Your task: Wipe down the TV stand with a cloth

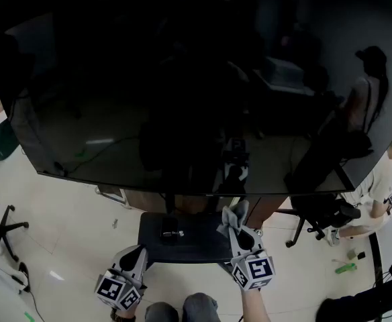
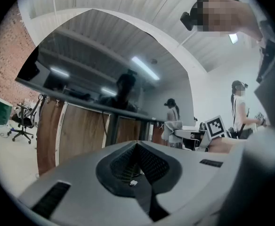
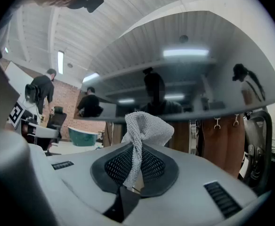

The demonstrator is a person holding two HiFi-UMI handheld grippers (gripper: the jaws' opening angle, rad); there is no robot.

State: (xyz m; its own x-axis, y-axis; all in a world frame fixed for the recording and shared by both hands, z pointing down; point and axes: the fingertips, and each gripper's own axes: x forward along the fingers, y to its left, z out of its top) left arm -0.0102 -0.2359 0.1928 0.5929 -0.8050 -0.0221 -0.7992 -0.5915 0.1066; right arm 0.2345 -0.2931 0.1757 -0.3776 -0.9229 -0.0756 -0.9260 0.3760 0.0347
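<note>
The cloth is pinched in the right hand-held gripper, over the lower-centre TV stand; the left hand-held gripper is clenched empty. Flat, overlapping passes are advised

The head camera looks steeply down over the TV onto the near TV stand. The cameras on the left gripper and right gripper sit low and close, tilted up at the screen's bottom edge, which all three views share.
</note>
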